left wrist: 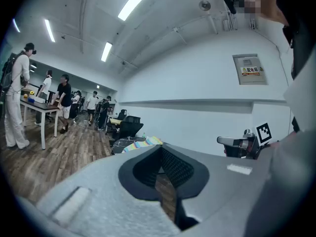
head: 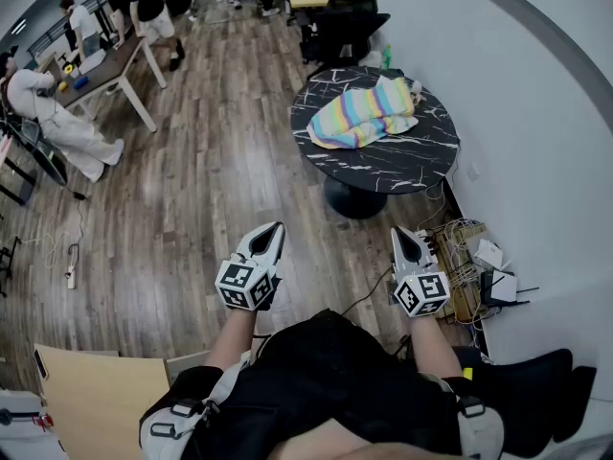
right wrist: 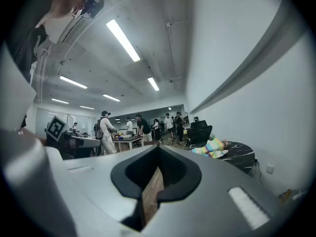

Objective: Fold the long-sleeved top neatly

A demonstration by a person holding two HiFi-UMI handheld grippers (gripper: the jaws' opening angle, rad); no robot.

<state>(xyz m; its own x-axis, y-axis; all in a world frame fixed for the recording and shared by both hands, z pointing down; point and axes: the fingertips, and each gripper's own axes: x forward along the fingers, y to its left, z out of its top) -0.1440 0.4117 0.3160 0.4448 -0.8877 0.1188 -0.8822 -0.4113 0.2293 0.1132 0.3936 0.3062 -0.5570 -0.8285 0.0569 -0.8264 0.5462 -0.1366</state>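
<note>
Left tongs (head: 273,229), right tongs (head: 402,234) closed — top (head: 364,111) beyond

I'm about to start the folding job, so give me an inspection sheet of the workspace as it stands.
Surface: round black marble table, ahead of both grippers, untouched.
Job's things: striped top lies crumpled on the table, unfolded.
Clutter: white boxes on the floor by the wall.
Grippers: left gripper and right gripper both shut, empty.
Cables: cable bundle by the wall; power strip on the floor.
Surroundings: wooden floor, office chair, people at a work table.
</note>
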